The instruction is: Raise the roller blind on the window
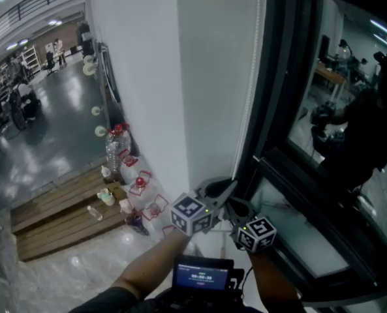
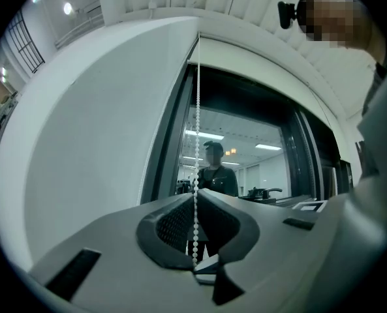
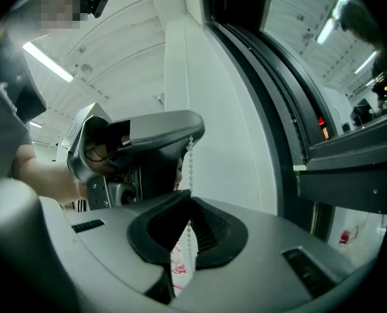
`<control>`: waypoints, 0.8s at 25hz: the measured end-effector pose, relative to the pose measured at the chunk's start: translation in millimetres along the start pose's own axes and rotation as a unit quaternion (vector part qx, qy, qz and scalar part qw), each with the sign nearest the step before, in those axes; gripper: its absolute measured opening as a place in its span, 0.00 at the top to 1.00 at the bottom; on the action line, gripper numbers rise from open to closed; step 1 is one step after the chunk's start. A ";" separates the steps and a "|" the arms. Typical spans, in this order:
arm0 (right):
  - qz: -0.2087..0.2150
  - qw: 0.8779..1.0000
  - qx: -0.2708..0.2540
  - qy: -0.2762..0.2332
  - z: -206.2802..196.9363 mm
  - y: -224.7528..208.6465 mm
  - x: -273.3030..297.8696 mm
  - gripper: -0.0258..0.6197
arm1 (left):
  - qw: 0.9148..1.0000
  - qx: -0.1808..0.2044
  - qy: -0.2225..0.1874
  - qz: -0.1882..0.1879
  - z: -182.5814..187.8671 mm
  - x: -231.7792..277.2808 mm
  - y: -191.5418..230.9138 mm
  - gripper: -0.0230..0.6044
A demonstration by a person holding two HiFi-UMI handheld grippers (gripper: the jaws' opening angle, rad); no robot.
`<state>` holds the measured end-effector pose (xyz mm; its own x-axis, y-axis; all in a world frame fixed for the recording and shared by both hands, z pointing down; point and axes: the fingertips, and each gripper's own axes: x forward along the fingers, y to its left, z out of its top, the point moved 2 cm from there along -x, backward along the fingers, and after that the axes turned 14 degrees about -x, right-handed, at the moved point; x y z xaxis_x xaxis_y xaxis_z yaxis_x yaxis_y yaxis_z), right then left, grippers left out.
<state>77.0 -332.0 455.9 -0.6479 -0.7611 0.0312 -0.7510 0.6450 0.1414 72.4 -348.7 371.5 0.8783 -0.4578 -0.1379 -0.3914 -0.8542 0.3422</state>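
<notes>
1. The bead chain [image 2: 196, 109] is hanging straight down along the left edge of the dark window frame [image 1: 271, 109], right of centre in the head view. In the left gripper view it is running from the top of the frame down to the lower centre.
2. The left gripper [image 2: 195, 197] is clamping the chain. Its fingers [image 2: 170, 223] are standing closed, with the beads pinched at the tips.
3. The right gripper [image 3: 188, 204] is sitting just below the left one. Its fingers [image 3: 209, 230] are likewise closed on the same strand, which is passing down between them.
4. The glass [image 2: 245, 162] is showing uncovered at this height. No view is showing the blind's fabric clearly.
5. Handling judgement:
   - The chain is looking thin, light and limp, so it is carrying pull only and offering no push.
   - The smooth beads are likely giving the ribbed pads a step to catch on, though a loose pinch may be letting them slip.
   - A steady pull is suiting it better than a jerk, which risks snapping a link.
6. The best hold is a square pinch across the strand, high up, leaving room for a long downward stroke.
</notes>
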 end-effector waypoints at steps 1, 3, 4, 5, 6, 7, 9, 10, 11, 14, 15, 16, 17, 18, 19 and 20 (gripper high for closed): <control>0.000 1.000 0.002 0.005 -4.9 0.9 -1.5 0.95 | 1.000 -0.003 0.002 -0.001 -5.1 -0.7 0.0 0.94; -0.002 1.000 0.006 0.009 -12.5 -1.7 -1.9 0.95 | 1.000 -0.003 0.004 -0.001 -11.2 0.4 1.6 0.94; -0.004 1.000 0.006 0.009 -14.9 -3.9 -1.0 0.95 | 1.000 0.000 0.005 0.000 -12.6 1.5 3.0 0.94; -0.005 1.000 0.004 0.009 -16.3 -5.5 -0.2 0.95 | 1.000 0.003 0.007 0.001 -13.5 2.2 3.9 0.94; -0.005 1.000 0.001 0.010 -17.7 -5.9 0.2 0.95 | 1.000 0.003 0.009 0.001 -14.3 2.3 3.9 0.94; -0.005 1.000 -0.003 0.014 -19.3 -5.6 -0.1 0.95 | 1.000 0.001 0.010 0.000 -15.2 1.9 3.3 0.94; -0.002 1.000 -0.006 0.018 -21.6 -4.1 -0.9 0.95 | 1.000 0.000 0.011 0.000 -17.5 0.6 2.4 0.94; -0.001 1.000 -0.005 0.020 -22.6 -3.2 -0.7 0.95 | 1.000 0.002 0.012 0.001 -19.2 0.1 2.9 0.94; 0.001 1.000 -0.004 0.023 -24.4 -2.4 -0.1 0.95 | 1.000 0.005 0.014 0.003 -21.4 -0.1 4.2 0.94; 0.003 0.999 0.006 0.038 -34.9 1.4 0.8 0.95 | 1.000 0.007 0.025 0.010 -33.1 -0.8 10.2 0.94; 0.002 0.999 0.012 0.044 -39.2 2.9 -0.4 0.95 | 1.000 0.004 0.027 0.011 -37.7 -1.8 11.5 0.94; 0.001 0.999 0.016 0.048 -43.7 3.6 -1.8 0.95 | 1.000 0.002 0.029 0.011 -41.4 -2.7 12.2 0.94; -0.001 0.999 0.019 0.051 -47.2 3.6 -2.7 0.95 | 1.000 0.003 0.030 0.011 -43.5 -3.4 12.6 0.94; -0.001 0.998 0.021 0.052 -48.6 3.3 -3.2 0.95 | 0.999 0.005 0.030 0.010 -44.1 -3.6 12.7 0.94; 0.001 0.998 0.019 0.056 -47.6 2.7 -3.4 0.95 | 0.999 0.007 0.031 0.009 -43.4 -3.5 12.9 0.94; 0.004 0.998 0.011 0.063 -44.4 1.6 -4.1 0.95 | 0.999 0.007 0.033 0.008 -42.0 -2.9 13.1 0.95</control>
<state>84.0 -330.9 500.0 -0.6337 -0.7576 0.1565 -0.7494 0.6514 0.1185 76.2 -348.2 415.5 0.8878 -0.4546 -0.0714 -0.4088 -0.8504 0.3311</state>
